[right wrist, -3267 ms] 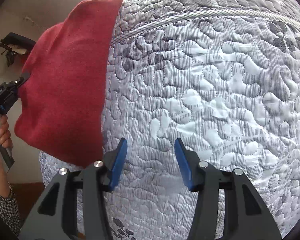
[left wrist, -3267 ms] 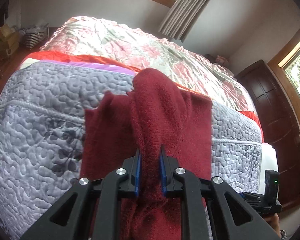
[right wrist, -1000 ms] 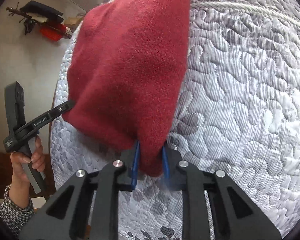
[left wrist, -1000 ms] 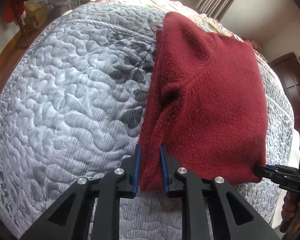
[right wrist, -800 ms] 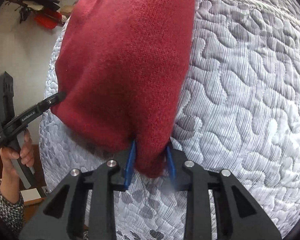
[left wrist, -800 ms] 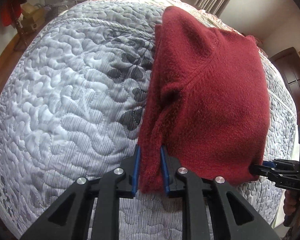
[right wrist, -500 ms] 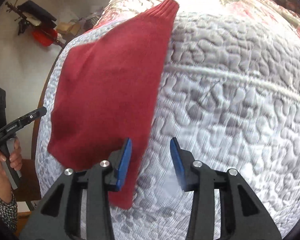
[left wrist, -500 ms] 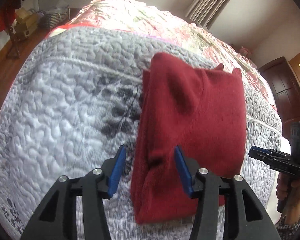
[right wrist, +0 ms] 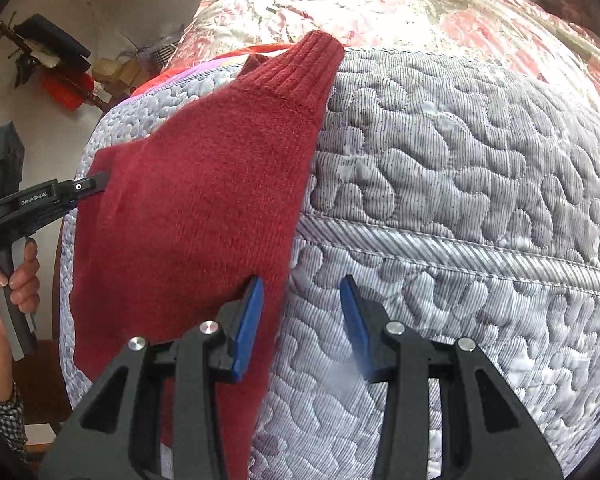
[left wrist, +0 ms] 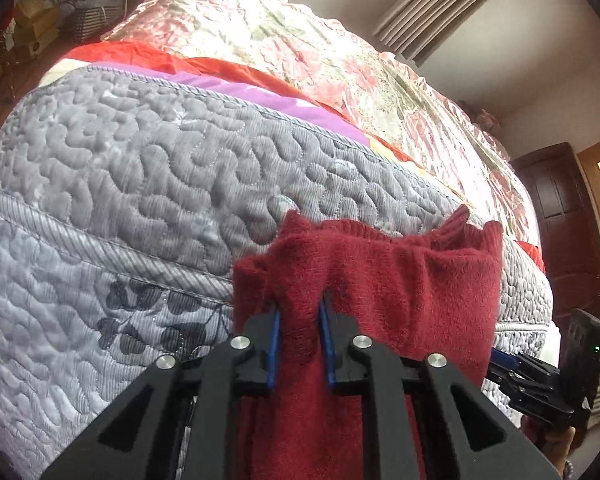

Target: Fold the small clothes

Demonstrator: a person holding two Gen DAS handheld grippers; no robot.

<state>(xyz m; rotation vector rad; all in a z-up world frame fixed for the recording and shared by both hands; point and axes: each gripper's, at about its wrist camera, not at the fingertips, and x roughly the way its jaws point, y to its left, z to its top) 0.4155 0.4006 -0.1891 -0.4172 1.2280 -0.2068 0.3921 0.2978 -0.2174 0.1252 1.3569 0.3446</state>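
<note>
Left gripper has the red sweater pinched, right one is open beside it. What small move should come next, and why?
Probably shift the right gripper a little left and close on the red sweater. Its jaws stand open with the sweater's edge just at the left fingertip, while the left gripper is clamped on a bunched fold, so the sweater hangs from one side over the grey quilt.

Folded dark-red knit sweater (left wrist: 400,280) on quilt (left wrist: 140,184)

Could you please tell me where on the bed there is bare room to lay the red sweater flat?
The grey quilted bedspread lies bare right of the dark red knit sweater, up to the floral satin cover. It is also bare left of the left gripper, below the purple sheet edge. The sweater's side is crowded: the right gripper hovers there.
</note>
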